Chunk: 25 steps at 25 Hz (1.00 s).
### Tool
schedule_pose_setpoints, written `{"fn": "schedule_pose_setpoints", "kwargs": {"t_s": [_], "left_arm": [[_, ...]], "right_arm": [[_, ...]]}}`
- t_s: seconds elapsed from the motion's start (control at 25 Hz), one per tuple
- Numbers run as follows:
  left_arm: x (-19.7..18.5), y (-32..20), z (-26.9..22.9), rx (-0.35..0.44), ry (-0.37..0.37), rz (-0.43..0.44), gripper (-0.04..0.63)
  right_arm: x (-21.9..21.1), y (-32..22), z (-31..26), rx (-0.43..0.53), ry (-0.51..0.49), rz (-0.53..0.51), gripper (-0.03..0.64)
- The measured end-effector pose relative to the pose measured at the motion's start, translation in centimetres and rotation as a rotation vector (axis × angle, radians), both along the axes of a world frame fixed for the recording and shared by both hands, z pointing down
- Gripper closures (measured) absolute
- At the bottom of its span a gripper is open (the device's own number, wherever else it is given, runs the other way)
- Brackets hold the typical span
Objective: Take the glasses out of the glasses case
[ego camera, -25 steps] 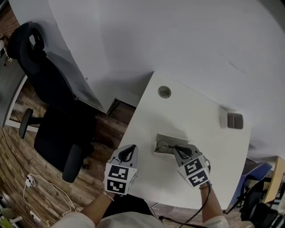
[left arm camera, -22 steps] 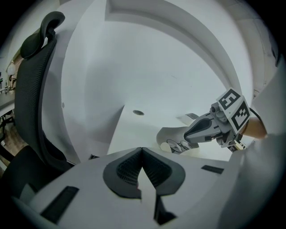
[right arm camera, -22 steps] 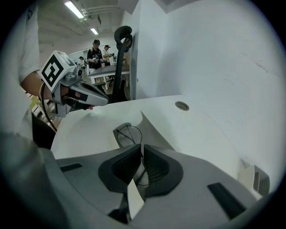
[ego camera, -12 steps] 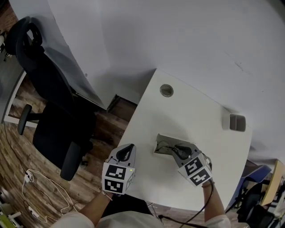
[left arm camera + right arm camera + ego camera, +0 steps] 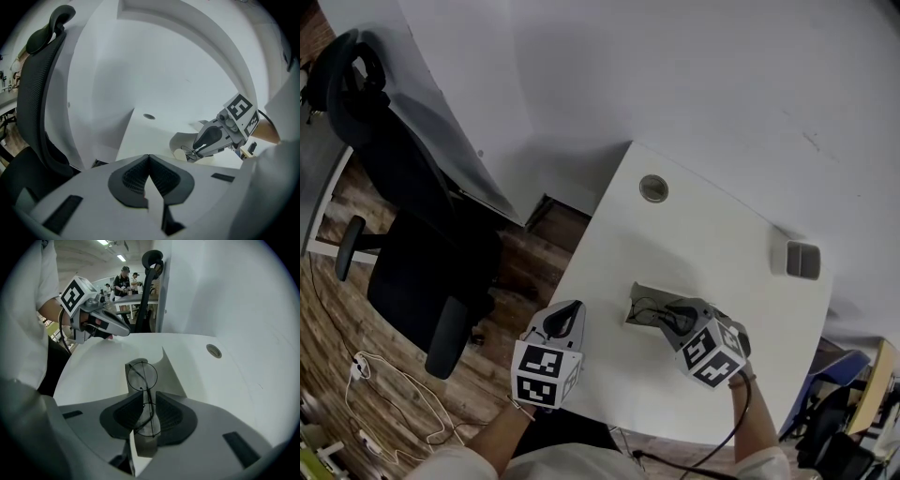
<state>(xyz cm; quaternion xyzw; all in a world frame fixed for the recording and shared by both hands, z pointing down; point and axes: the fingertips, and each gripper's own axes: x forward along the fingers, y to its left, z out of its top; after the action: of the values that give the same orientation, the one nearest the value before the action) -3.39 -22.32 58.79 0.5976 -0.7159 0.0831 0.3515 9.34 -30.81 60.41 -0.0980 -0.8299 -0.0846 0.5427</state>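
Observation:
The pale glasses case lies open on the white table, near its front edge. Thin round-rimmed glasses stick out of my right gripper, which is shut on their frame just above the case's raised flap. In the head view the right gripper reaches into the case from the right. My left gripper hovers at the table's left front edge, shut with nothing in it. The left gripper view shows its jaws together and the right gripper over the case.
A round cable grommet sits near the table's far corner and a small grey box near its right edge. A black office chair stands left of the table. White cables lie on the wooden floor.
My right gripper has tilted and turned over the case with the glasses in its jaws. The left gripper has drawn back slightly toward the table's front edge.

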Motion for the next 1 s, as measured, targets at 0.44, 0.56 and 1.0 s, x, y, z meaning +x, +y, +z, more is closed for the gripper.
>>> {"fn": "schedule_pose_setpoints", "kwargs": {"t_s": [0.44, 0.56, 1.0], "left_arm": [[-0.03, -0.04, 0.29, 0.0, 0.01, 0.013, 0.578], [0.09, -0.1, 0.22, 0.003, 0.012, 0.018, 0.578], [0.16, -0.32, -0.14, 0.014, 0.021, 0.04, 0.578]], "right_arm": [[-0.14, 0.23, 0.56, -0.055, 0.084, -0.064, 0.528], [-0.16, 0.35, 0.67, -0.06, 0.113, -0.088, 0.543], [-0.23, 0.59, 0.5, -0.045, 0.111, -0.081, 0.572]]}}
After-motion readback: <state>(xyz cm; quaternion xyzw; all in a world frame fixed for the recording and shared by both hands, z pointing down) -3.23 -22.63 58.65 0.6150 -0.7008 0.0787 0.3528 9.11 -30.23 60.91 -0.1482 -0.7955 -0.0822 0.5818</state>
